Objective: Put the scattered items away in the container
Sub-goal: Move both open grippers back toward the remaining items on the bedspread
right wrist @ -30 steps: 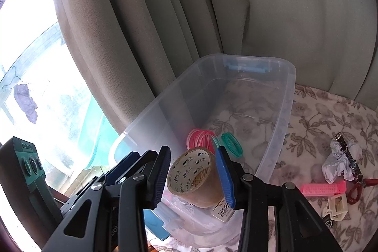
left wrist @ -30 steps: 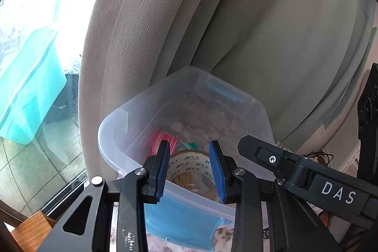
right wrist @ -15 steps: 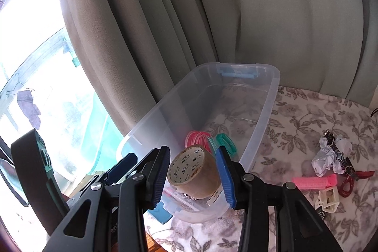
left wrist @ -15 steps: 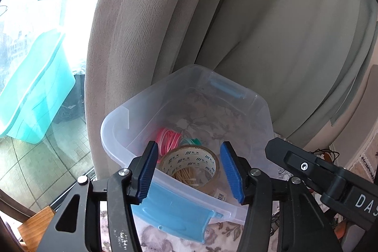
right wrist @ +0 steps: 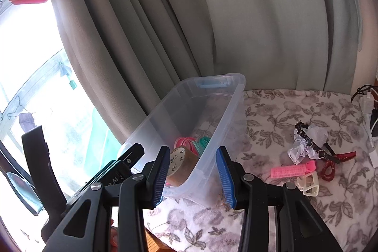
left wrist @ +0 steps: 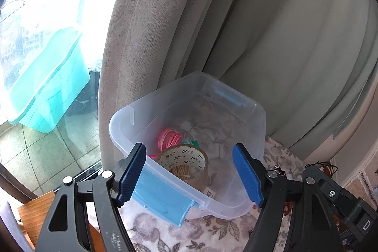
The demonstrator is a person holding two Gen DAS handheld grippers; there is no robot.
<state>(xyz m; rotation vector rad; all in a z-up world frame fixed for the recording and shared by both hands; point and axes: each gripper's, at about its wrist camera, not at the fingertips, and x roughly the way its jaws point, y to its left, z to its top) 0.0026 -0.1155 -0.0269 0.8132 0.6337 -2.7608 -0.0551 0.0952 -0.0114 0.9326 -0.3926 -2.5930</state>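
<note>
Both my tongs stand wide and hold nothing: left gripper (left wrist: 189,171), right gripper (right wrist: 192,171). One tape roll (left wrist: 186,163) lies at the near end of the clear bin (right wrist: 234,110), with one bunch each of pink bands (left wrist: 169,137) and green bands (right wrist: 203,141). I judge collecting is midway: right of the bin lie one pink roller (right wrist: 293,169), one crumpled paper (right wrist: 304,145), one red clip (right wrist: 335,163) and one cream clip (right wrist: 308,185). Next, my right reaches there.

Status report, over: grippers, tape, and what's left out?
Both grippers open, empty. Tape roll in the clear bin. Pink roller, crumpled paper on tablecloth.
</note>
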